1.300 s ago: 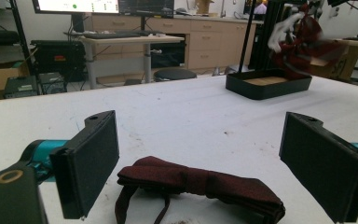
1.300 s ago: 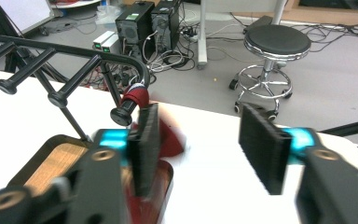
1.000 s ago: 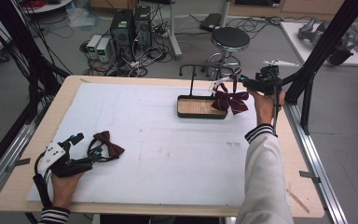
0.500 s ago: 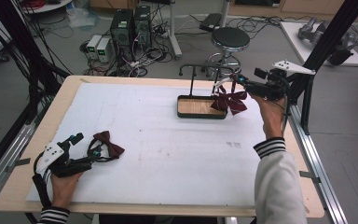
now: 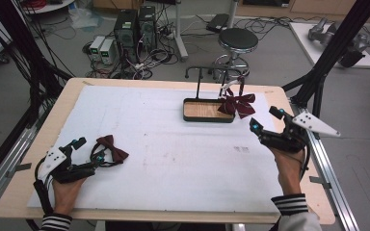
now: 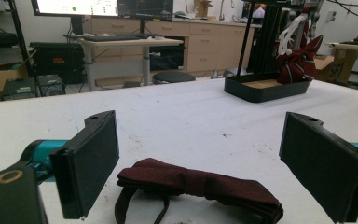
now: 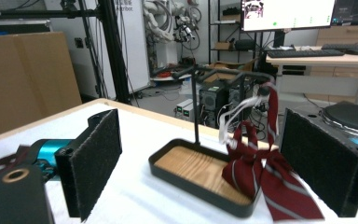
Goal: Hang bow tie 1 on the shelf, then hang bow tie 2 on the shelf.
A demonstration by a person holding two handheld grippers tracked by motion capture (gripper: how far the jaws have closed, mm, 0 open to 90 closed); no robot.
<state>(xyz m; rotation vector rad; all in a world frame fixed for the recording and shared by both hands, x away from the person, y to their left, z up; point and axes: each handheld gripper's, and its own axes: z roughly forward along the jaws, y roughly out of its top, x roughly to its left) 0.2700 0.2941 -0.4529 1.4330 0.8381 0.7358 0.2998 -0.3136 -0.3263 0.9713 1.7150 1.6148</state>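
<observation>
Both grippers stand spread: the right gripper (image 5: 266,124), its jaws just opened with nothing between them, sits at the table's right just near of the striped bow tie (image 5: 236,104) hanging on the stand (image 5: 208,109), while the left gripper (image 5: 88,149) brackets the plain bow tie (image 5: 112,148) lying near-left.

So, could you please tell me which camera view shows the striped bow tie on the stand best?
The right gripper view: the striped bow tie hangs close, stripes clear, from the stand. The high view shows it small; the left gripper view shows it far off.
</observation>
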